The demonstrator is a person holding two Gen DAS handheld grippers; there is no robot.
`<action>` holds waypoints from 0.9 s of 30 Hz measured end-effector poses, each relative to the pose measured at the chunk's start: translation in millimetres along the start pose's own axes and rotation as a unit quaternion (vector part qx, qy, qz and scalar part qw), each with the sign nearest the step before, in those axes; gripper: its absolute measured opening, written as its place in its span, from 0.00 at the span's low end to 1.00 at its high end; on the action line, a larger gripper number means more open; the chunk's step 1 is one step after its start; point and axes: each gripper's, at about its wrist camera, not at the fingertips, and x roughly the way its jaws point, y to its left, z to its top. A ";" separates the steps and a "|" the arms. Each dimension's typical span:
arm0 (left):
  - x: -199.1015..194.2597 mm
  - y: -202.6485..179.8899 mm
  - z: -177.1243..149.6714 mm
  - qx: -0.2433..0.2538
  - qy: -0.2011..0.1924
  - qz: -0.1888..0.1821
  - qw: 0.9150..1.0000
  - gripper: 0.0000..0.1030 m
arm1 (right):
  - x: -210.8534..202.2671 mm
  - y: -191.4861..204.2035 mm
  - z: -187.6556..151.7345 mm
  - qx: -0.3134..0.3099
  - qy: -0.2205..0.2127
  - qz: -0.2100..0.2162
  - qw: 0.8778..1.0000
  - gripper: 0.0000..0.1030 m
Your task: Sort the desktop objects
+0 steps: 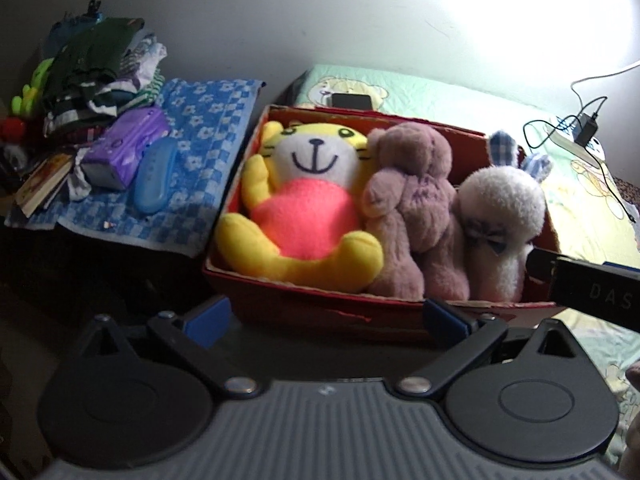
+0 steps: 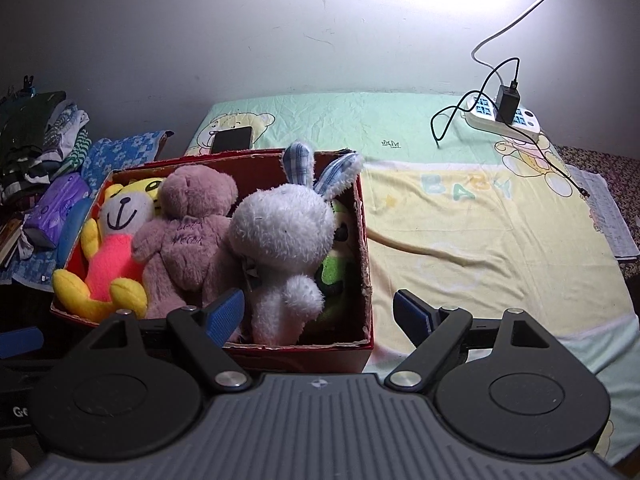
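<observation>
L wrist view: left gripper [image 1: 326, 320] spread wide, empty, just short of red box [image 1: 320, 312] w/ yellow tiger [image 1: 304, 208], brown bear [image 1: 412, 208]; R wrist view: right gripper [image 2: 320, 312] also agape, nearer white bunny [image 2: 284, 240], upright, dead ahead.

The green toy [image 2: 334, 276] at 3 o'clock inside the box [image 2: 366, 264] is mostly hidden behind the white rabbit [image 2: 282, 240]; what animal it is cannot be told; the pile of clothes [image 2: 28, 140] at 9 o'clock is cut off by the picture's edge; the writing on the brown bear [image 2: 188, 236] is too blurred to read.
</observation>
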 end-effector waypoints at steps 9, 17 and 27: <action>9.1 9.6 10.8 -0.003 0.016 0.015 1.000 0.99 | 12.5 14.8 0.2 -0.005 0.015 0.008 1.000 0.81; 15.2 6.3 17.5 0.010 0.019 0.015 1.000 0.99 | 19.6 17.7 5.8 -0.007 0.015 0.007 1.000 0.81; 28.9 2.8 38.5 0.021 0.020 0.003 1.000 0.99 | 28.7 14.4 23.2 0.015 0.019 0.011 1.000 0.81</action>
